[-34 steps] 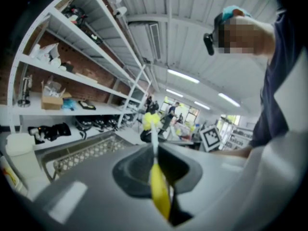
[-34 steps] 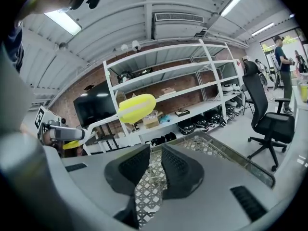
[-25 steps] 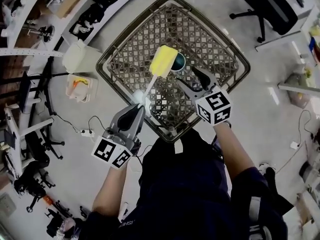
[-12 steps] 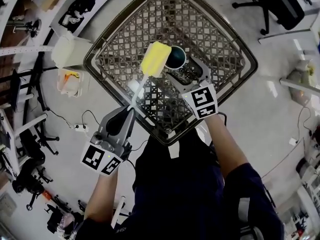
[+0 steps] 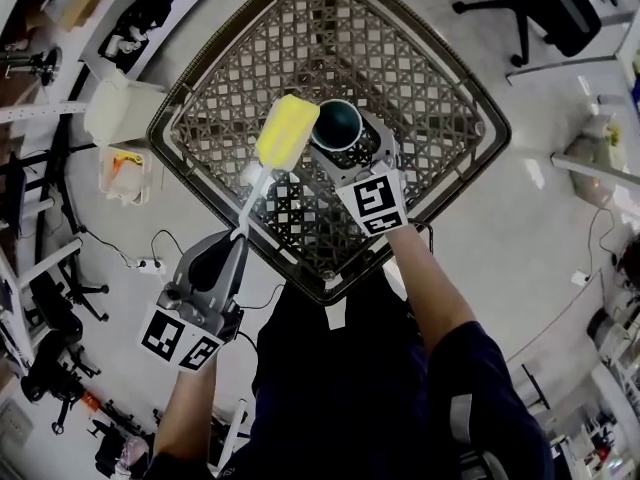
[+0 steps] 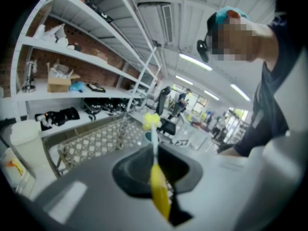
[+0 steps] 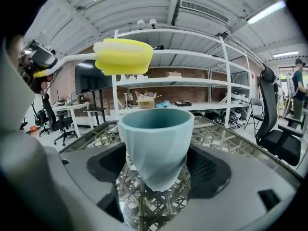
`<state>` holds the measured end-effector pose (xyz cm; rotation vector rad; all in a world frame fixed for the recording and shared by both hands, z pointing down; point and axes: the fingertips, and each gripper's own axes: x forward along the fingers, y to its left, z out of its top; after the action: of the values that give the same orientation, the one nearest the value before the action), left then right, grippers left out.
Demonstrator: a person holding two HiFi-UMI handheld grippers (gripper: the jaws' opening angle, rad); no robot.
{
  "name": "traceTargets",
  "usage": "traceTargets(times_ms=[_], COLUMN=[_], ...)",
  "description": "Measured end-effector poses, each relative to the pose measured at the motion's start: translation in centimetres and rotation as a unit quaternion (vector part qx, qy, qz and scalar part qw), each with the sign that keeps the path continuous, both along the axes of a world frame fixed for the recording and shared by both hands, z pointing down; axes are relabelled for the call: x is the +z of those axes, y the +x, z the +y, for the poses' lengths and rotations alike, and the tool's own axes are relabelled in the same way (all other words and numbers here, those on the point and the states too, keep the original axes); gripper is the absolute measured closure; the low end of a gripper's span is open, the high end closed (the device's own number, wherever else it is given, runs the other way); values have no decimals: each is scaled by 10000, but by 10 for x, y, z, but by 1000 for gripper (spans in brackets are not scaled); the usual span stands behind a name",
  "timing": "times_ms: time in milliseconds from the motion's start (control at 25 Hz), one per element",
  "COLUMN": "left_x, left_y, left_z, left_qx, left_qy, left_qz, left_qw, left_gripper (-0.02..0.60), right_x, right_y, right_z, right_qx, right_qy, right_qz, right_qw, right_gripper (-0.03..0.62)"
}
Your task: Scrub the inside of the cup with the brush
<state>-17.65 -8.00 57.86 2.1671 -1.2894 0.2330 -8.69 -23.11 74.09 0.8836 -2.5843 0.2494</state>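
A teal cup (image 5: pixel 335 123) stands upright on the lattice table top (image 5: pixel 430 58). My right gripper (image 5: pixel 350 141) has come up to it from the near side. Its jaws have just been opening and now stand wide on either side of the cup (image 7: pixel 156 141), which sits between them. My left gripper (image 5: pixel 233 248) is shut on the thin handle of the brush. The brush's yellow sponge head (image 5: pixel 287 131) hangs in the air just left of the cup's rim. In the left gripper view the brush handle (image 6: pixel 159 189) runs out between the jaws.
The table's dark rim (image 5: pixel 300 283) lies close to the person's body. On the floor to the left are a white bin (image 5: pixel 110 108) and a power strip (image 5: pixel 150 265). An office chair (image 5: pixel 545 8) stands at the upper right. Shelves line the left wall.
The right gripper has moved forward and down, and its jaws now flank the cup. The left gripper has sunk a little with the brush, whose head stays left of the cup.
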Motion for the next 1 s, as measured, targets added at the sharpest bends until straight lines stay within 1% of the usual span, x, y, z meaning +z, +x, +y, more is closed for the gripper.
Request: traceTargets(times_ms=[200,400,520,640,720,840,920,1000], left_x=[-5,-16,-23,-41,-58,-81,-97,-116], left_y=[-9,-16,-18,-21,-24,-29,-32,-35], left_z=[-2,-1,-8,-10,-9,-18,-21,-24], left_qx=[-13,5,59,147,290,605,842,1107], left_qy=[-40,59,166,217,312,619,823,1037], left_qz=[65,67,15,-87,-188,-462,-724,-1001], left_qw=[10000,10000,9998,9996,9989,9952,9904,9834], left_gripper=[555,556,556,556,557,557,557,556], right_x=[-2,-8,-27,-58,-83,-125,-153,-181], right_y=[-6,-9,-3,5,10,15,17,17], right_z=[-7,-8,-15,-13,-10,-19,-21,-20], right_qx=[-21,-30,-12,-72,-108,-111,-131,-199], right_qy=[18,-42,61,205,307,646,892,1174], right_qz=[201,352,414,599,735,895,1071,1299], right_qw=[9998,9994,9991,9980,9968,9938,9902,9843], right_gripper=[243,244,244,244,244,244,244,244])
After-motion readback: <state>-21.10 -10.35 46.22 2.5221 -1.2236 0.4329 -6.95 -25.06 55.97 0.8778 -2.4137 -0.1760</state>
